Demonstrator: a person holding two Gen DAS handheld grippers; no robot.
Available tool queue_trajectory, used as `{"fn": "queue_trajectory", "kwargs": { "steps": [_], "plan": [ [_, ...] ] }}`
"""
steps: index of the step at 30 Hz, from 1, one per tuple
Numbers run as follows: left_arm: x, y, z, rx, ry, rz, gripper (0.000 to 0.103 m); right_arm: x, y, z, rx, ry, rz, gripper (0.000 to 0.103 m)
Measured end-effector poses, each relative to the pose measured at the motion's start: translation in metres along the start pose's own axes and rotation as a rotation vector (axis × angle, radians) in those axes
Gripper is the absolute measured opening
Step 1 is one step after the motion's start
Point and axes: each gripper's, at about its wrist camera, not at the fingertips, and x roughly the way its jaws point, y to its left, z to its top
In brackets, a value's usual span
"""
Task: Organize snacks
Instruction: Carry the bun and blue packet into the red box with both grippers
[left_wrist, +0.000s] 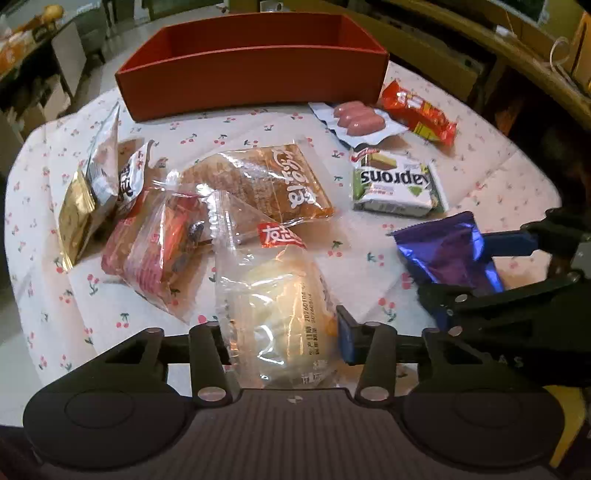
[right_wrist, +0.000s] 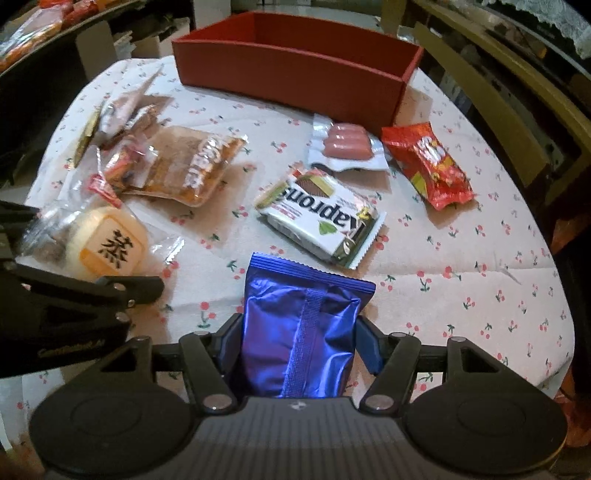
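Note:
My left gripper (left_wrist: 282, 339) is shut on a clear-wrapped steamed cake (left_wrist: 273, 310), also seen in the right wrist view (right_wrist: 107, 247). My right gripper (right_wrist: 299, 343) is shut on a shiny purple snack bag (right_wrist: 299, 332), which also shows in the left wrist view (left_wrist: 448, 254). An empty red box (left_wrist: 255, 70) (right_wrist: 295, 74) stands at the far side of the table. Loose snacks lie between: a Kaprons wafer pack (left_wrist: 399, 184) (right_wrist: 321, 218), a sausage pack (left_wrist: 358, 120) (right_wrist: 345, 146), a red candy pack (left_wrist: 419, 112) (right_wrist: 428, 166) and an orange-brown bread pack (left_wrist: 269, 184) (right_wrist: 192, 166).
A pile of several packets (left_wrist: 110, 206) (right_wrist: 118, 133) lies at the left of the cherry-print tablecloth (left_wrist: 229, 125) (right_wrist: 461, 258). Shelves and furniture stand beyond the table edges, on the left (left_wrist: 33, 55) and right (right_wrist: 517, 92).

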Motion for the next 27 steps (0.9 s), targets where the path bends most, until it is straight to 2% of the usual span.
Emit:
{"fn": "queue_trajectory", "kwargs": {
  "steps": [5,17,27],
  "plan": [
    [-0.012,0.003,0.001,-0.017,-0.030,-0.016,0.048,-0.013,-0.001,0.003,0.018,-0.039,0.010,0.072],
    [-0.030,0.016,0.013,-0.074,-0.083,-0.058,0.047,-0.027,-0.012,0.013,0.070,-0.097,0.034,0.071],
    [-0.043,0.013,0.054,-0.037,-0.174,-0.041,0.048,-0.033,-0.021,0.059,0.071,-0.196,0.016,0.071]
  ]
}}
